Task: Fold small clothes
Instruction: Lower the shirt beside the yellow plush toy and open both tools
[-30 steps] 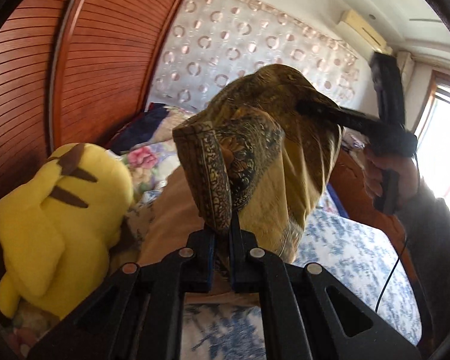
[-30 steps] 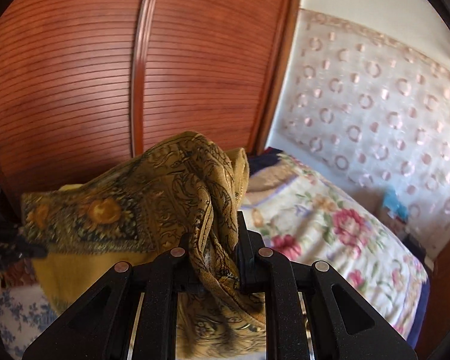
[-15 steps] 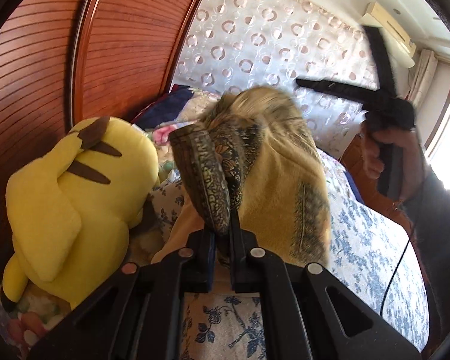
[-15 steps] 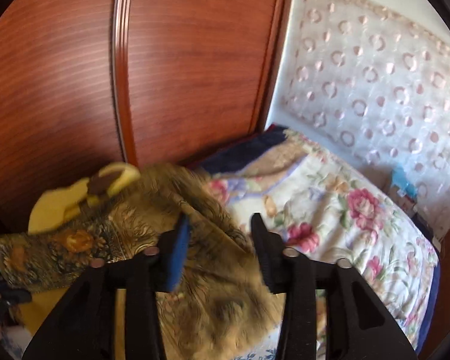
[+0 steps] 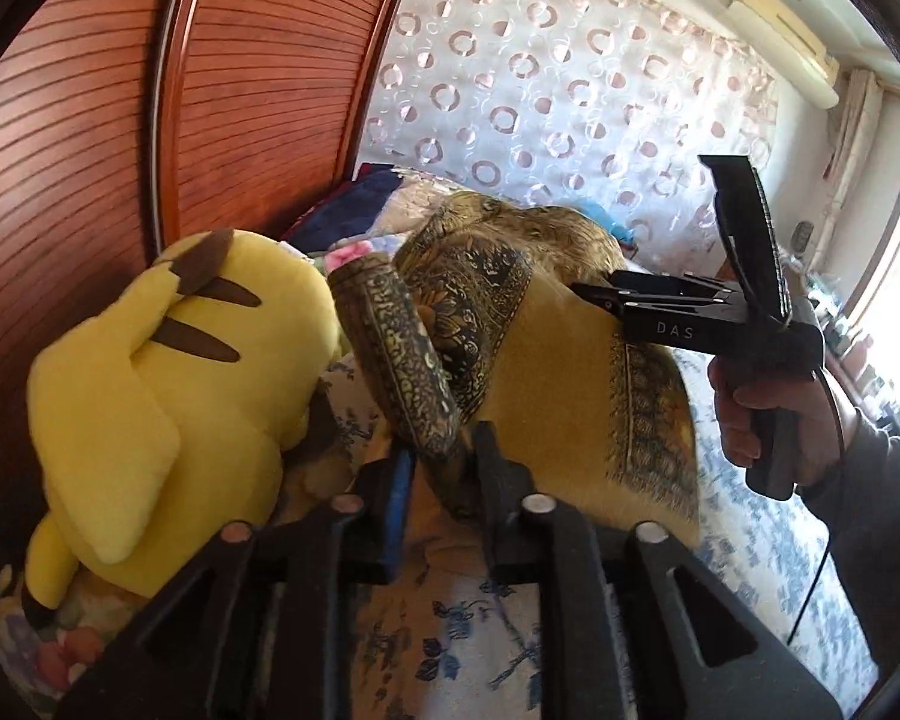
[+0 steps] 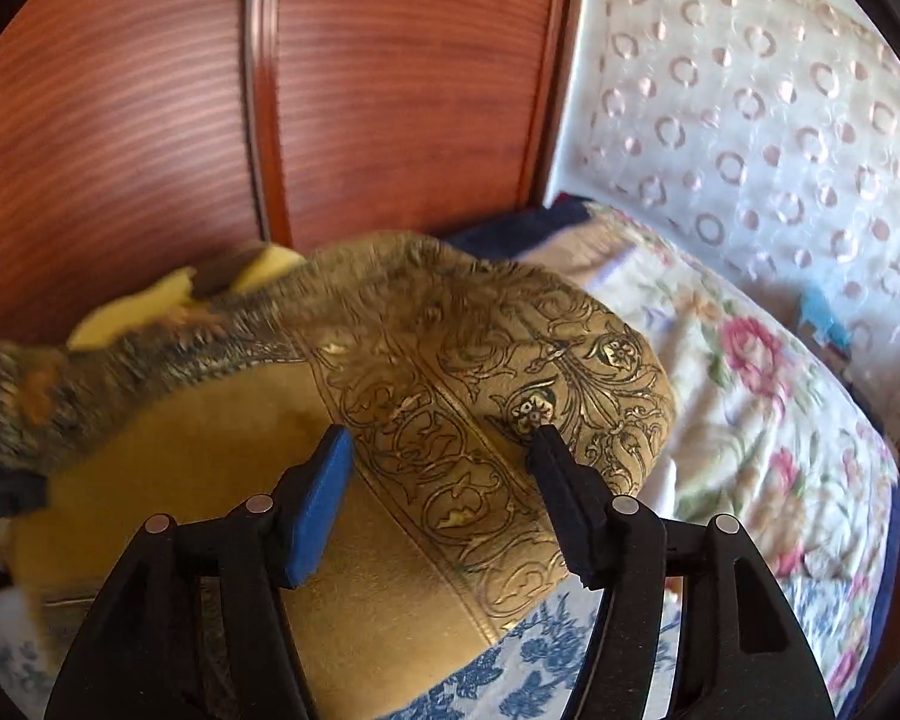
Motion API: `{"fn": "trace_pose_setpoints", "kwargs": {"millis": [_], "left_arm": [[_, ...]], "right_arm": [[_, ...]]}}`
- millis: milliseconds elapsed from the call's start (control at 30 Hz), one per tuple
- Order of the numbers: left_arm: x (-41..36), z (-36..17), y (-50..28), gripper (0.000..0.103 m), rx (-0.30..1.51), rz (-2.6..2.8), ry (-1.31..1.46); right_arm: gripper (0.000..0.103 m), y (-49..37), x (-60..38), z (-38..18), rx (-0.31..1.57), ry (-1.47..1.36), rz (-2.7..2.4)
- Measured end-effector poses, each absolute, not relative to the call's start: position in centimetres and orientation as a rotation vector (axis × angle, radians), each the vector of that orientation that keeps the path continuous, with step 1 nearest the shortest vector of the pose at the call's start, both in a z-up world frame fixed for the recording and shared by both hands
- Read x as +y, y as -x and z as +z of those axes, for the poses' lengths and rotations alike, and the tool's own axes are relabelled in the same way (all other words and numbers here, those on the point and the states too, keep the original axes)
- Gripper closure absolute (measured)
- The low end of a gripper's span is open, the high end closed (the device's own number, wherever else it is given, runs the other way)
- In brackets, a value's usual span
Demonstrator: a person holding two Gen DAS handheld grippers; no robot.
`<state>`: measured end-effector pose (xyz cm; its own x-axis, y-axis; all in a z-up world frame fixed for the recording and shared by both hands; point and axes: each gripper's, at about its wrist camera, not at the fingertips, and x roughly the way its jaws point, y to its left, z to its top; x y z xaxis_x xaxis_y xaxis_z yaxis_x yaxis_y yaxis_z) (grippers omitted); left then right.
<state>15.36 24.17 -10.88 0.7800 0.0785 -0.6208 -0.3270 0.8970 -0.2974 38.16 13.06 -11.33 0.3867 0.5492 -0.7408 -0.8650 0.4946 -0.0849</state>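
A mustard-yellow cloth (image 5: 564,414) with dark paisley borders is spread over the bed. In the left wrist view my left gripper (image 5: 441,459) has its jaws a little apart, with a rolled corner of the cloth (image 5: 396,354) standing loose between them. My right gripper (image 5: 576,288) hovers open over the cloth at the right, held by a hand. In the right wrist view the right gripper (image 6: 438,444) is wide open and empty just above the cloth (image 6: 450,396), which lies draped below it.
A yellow plush toy (image 5: 150,384) sits at the left against the wooden wardrobe doors (image 5: 90,120). The bed has a blue-flowered white sheet (image 5: 468,654) and a floral quilt (image 6: 750,396). A curtain with ring patterns (image 5: 570,72) hangs behind.
The right gripper opened and let go of the cloth, which dropped onto the bed. The left gripper's jaws parted and both grippers lowered toward the bed.
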Motion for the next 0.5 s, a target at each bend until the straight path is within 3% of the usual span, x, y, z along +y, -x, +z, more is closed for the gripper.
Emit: {"fn": "trace_pose_setpoints", "kwargs": {"millis": [200,500], "left_arm": [[24.3,-9.4,-13.8,0.045,0.615,0.266,0.353],[21.8,-6.1,-11.6,0.034,0.558,0.296,0.23]], "right_arm": [[0.04,-38.2,12.7,-11.6,0.722,0.492,0.929],[0.04,-34.6,7.8,-8.4,0.68,0.376,0.912]]}}
